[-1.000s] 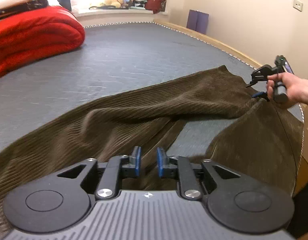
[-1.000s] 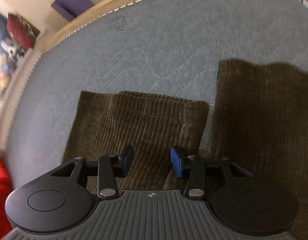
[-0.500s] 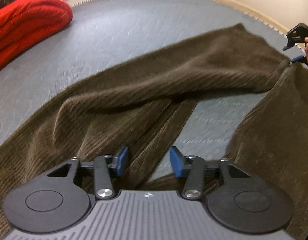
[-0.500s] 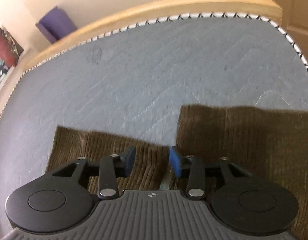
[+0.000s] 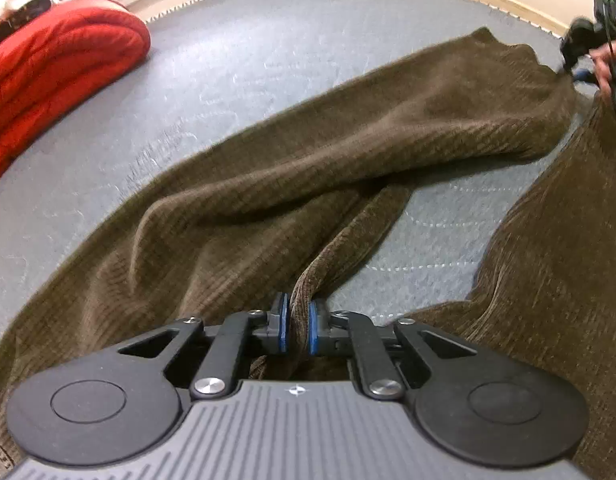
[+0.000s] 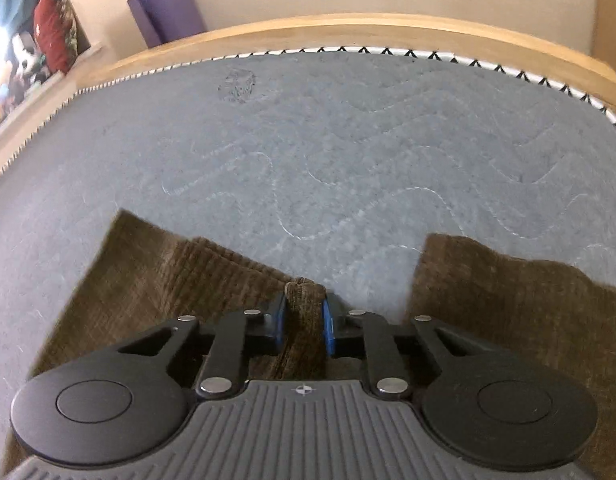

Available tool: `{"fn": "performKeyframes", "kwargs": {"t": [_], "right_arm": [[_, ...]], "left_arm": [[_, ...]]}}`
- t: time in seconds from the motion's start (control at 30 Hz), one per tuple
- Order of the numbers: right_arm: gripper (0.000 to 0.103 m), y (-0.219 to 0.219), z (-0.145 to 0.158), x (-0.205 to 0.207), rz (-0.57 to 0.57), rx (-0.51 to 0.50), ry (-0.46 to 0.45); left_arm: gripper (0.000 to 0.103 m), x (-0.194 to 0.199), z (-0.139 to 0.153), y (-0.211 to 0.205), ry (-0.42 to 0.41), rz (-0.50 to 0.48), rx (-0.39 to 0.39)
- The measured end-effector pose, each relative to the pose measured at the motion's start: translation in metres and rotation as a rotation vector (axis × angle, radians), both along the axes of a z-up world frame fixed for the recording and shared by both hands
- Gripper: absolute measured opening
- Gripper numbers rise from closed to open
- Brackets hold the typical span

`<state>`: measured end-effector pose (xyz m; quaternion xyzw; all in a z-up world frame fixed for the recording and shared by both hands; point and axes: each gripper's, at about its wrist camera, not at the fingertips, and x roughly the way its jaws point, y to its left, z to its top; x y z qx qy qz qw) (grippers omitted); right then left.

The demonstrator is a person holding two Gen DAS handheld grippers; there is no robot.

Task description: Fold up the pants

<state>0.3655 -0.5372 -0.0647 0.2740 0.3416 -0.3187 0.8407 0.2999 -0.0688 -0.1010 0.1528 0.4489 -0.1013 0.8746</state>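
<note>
pants point(image 5: 348, 152): brown corduroy, spread out on the grey quilted mattress point(image 5: 236, 64). Both legs run away from the left gripper and split apart, so a wedge of bare mattress shows between them.

crotch fold: bunched into a ridge of cloth that comes up off the mattress right into the left gripper point(image 5: 296, 330).

left gripper: blue pads squeezed tight on that ridge, basically closed all the way with just the cloth between them.

leg ends: from the right wrist view the two cuffs lie near each other with a gap of mattress between them. The left one's inner corner is lifted into the right gripper point(image 6: 304, 326).

right gripper: jaws closing, and the pads are already pressing a thick fold of the cuff.

person's hand point(image 5: 608, 64): at the far end of the pants from the left gripper, holding the other tool.

red blanket point(image 5: 56, 80): rolled up on the mattress, well apart from the pants.

wooden bed frame point(image 6: 348, 32): runs along the mattress edge past the cuffs.
</note>
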Motion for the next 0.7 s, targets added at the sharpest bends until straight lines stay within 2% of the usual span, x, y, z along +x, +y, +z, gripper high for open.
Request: {"fn": "performKeyframes", "kwargs": {"t": [0.07,0.17,0.23,0.3,0.37,0.4,0.47,0.53,0.57,0.7], "right_arm": [[0.018,-0.010,0.018,0.001,-0.018,0.049,-0.125],[0.018,-0.014,0.053,0.005,0.030,-0.052,-0.267],[0.018,-0.019,0.052,0.004,0.008,-0.077,-0.217],[0.018,-0.028,0.028,0.004,-0.040,-0.042,-0.076],[0.019,-0.036,0.001,0.000,-0.080,0.009,0.051],[0.019,-0.036,-0.003,-0.004,-0.070,-0.001,0.038],[0.019,-0.028,0.005,0.004,-0.016,-0.081,0.079],[0.021,-0.025,0.012,0.003,-0.033,-0.083,0.074],[0.023,-0.024,0.013,0.001,-0.042,-0.081,0.077],[0.027,-0.021,0.033,-0.014,-0.073,-0.079,0.055]], "left_arm": [[0.009,-0.006,0.013,0.006,-0.041,-0.020,-0.023],[0.008,-0.019,0.028,0.020,-0.067,-0.100,-0.051],[0.008,-0.021,0.027,0.027,0.006,-0.168,-0.032],[0.008,-0.022,0.023,0.033,0.091,-0.215,-0.008],[0.009,-0.023,0.025,0.041,0.168,-0.250,-0.051],[0.010,-0.023,0.029,0.043,0.184,-0.259,-0.065],[0.011,-0.027,0.035,0.049,0.199,-0.270,-0.093],[0.012,-0.033,0.047,0.058,0.183,-0.255,-0.135],[0.016,-0.035,0.054,0.064,0.169,-0.244,-0.157],[0.021,-0.060,0.090,0.097,0.077,-0.177,-0.262]]}}
